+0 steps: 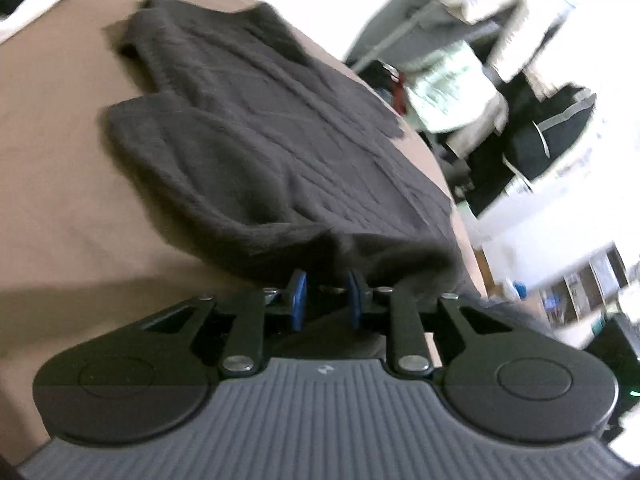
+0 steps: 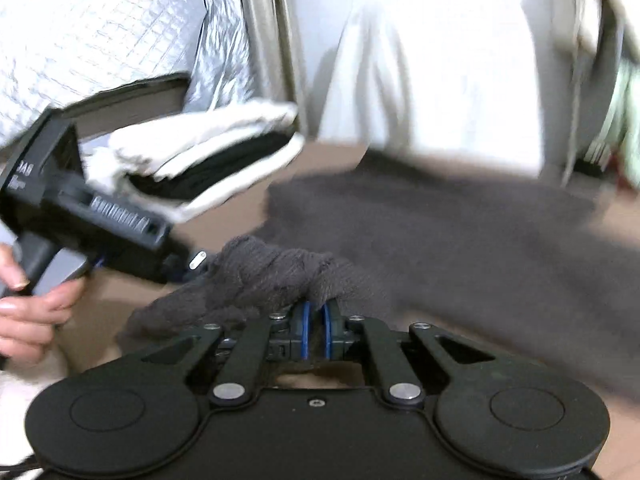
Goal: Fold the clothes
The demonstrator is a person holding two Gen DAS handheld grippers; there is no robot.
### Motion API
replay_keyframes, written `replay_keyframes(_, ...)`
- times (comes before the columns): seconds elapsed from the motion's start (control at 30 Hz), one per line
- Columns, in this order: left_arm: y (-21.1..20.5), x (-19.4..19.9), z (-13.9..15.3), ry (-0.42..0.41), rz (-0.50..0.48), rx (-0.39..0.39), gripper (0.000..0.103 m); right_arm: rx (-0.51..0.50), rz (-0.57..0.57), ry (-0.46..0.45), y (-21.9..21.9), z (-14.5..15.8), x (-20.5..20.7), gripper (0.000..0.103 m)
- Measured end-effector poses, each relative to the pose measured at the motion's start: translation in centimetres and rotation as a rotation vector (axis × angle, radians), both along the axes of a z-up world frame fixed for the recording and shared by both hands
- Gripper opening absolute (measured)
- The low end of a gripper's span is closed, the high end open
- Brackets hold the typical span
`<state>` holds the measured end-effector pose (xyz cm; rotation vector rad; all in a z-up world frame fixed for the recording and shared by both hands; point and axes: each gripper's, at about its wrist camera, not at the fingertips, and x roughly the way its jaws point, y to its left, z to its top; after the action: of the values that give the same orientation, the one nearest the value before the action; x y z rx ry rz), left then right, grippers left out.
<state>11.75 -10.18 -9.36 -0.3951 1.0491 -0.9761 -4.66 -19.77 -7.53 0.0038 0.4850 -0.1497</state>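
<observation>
Your right gripper (image 2: 316, 314) pinches the soft, floppy sweater (image 2: 460, 232) edge at lower middle; left gripper (image 1: 325, 294) looks open under its hem, so grab the thick edge.

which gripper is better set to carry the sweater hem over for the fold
Right, probably. The right gripper is pinched shut on a bunched edge of the dark knit sweater. The left gripper shows a gap between its pads, with the cloth only draped at the tips.
</observation>
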Motion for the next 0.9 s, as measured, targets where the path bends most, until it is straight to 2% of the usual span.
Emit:
replay_keyframes(0.07, 0.2, 0.4, -0.2, 0.001, 0.030, 0.024, 0.022, -0.178, -0.025, -0.057, 0.3, 1.9, 0.5, 0.000)
replay_keyframes(0.13, 0.6, 0.7, -0.3, 0.008, 0.056, 0.033, 0.022, -0.373, -0.037, -0.086, 0.3, 3.0, 1.6, 0.000)
replay_keyframes(0.17, 0.6, 0.8, -0.4, 0.007, 0.067, 0.039, 0.022, -0.434, -0.049, -0.059, -0.2, 2.9, 2.5, 0.000)
replay_keyframes(0.2, 0.7, 0.9, -0.5, 0.007, 0.078, 0.045, 0.022, -0.419, -0.071, -0.021, -1.0, 2.6, 3.2, 0.000)
replay_keyframes(0.23, 0.7, 1.0, -0.6, 0.006, 0.089, 0.051, 0.026, -0.350, -0.100, 0.024, -2.2, 2.2, 3.7, 0.001)
replay_keyframes(0.27, 0.7, 1.0, -0.7, 0.003, 0.097, 0.065, 0.034, -0.281, -0.128, 0.068, -3.3, 1.8, 4.1, 0.007)
replay_keyframes(0.33, 0.3, 1.0, -1.0, -0.005, 0.106, 0.108, 0.042, -0.112, -0.166, 0.135, -5.3, 1.1, 4.3, 0.016)
replay_keyframes(0.37, 0.2, 1.1, -1.2, -0.003, 0.113, 0.126, 0.042, 0.010, -0.162, 0.142, -5.9, 0.7, 3.5, 0.040)
replay_keyframes(0.4, 0.1, 1.2, -1.3, 0.001, 0.121, 0.138, 0.042, 0.132, -0.158, 0.149, -6.5, 0.4, 2.6, 0.056)
replay_keyframes(0.43, 0.2, 1.4, -1.4, 0.007, 0.131, 0.142, 0.042, 0.229, -0.157, 0.157, -6.8, 0.0, 1.7, 0.078)
replay_keyframes(0.47, 0.2, 1.7, -1.5, 0.011, 0.147, 0.141, 0.042, 0.308, -0.158, 0.167, -6.9, -0.6, 0.7, 0.083)
replay_keyframes(0.53, 0.4, 2.3, -1.5, 0.012, 0.186, 0.141, 0.048, 0.459, -0.159, 0.184, -7.2, -1.8, -1.2, 0.083)
replay_keyframes(0.6, 0.6, 2.8, -1.5, 0.013, 0.220, 0.146, 0.050, 0.528, -0.142, 0.210, -7.2, -3.2, -2.3, 0.083)
replay_keyframes(0.67, 0.6, 3.3, -1.9, 0.033, 0.237, 0.157, 0.050, 0.530, -0.111, 0.261, -6.6, -4.8, -2.5, 0.085)
replay_keyframes(0.73, 0.3, 3.9, -2.5, 0.069, 0.244, 0.167, 0.052, 0.488, -0.100, 0.323, -5.8, -6.4, -1.8, 0.085)
replay_keyframes(0.8, -0.3, 4.9, -3.3, 0.122, 0.261, 0.170, 0.063, 0.468, -0.115, 0.319, -5.9, -7.8, -1.5, 0.085)
replay_keyframes(0.83, -0.7, 5.5, -4.0, 0.163, 0.279, 0.168, 0.070, 0.460, -0.125, 0.310, -6.1, -8.5, -1.4, 0.081)
replay_keyframes(0.87, -1.0, 6.1, -4.6, 0.203, 0.298, 0.166, 0.071, 0.453, -0.135, 0.302, -6.3, -9.1, -1.3, 0.061)
replay_keyframes(0.9, -1.4, 6.7, -5.0, 0.226, 0.307, 0.165, 0.071, 0.414, -0.145, 0.288, -6.4, -9.3, -1.1, 0.046)
